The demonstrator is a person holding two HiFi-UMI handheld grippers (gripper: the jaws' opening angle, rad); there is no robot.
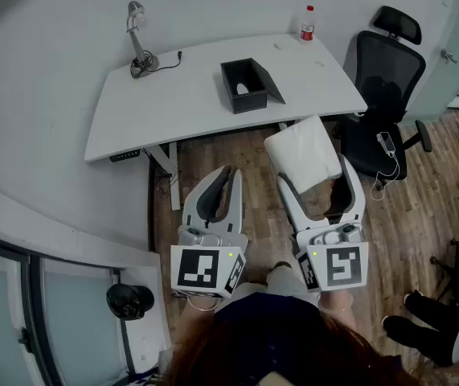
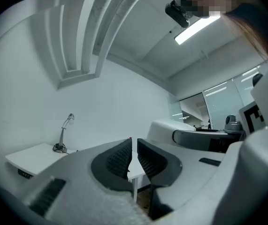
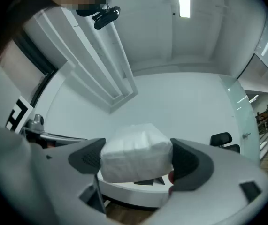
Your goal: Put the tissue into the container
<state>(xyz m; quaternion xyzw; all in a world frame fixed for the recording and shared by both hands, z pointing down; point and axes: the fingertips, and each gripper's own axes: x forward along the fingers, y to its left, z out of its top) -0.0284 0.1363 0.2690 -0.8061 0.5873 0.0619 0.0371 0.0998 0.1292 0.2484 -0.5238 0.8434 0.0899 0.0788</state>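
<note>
My right gripper [image 1: 316,177] is shut on a white tissue pack [image 1: 302,154], held in the air in front of the white desk [image 1: 165,107]. Seen from the right gripper view, the tissue pack [image 3: 134,152] fills the gap between both dark pads [image 3: 190,163]. A black open container [image 1: 247,85] stands on the desk near its middle, well beyond the pack. To the left of the right one, my left gripper [image 1: 231,182] hangs with its jaws nearly touching and nothing between them; its pads [image 2: 117,159] show the same in the left gripper view.
A desk lamp [image 1: 138,40] stands at the desk's back left, a red-capped bottle [image 1: 307,24] at its back right. A black office chair [image 1: 385,95] sits right of the desk. Wooden floor [image 1: 253,155] lies below the grippers.
</note>
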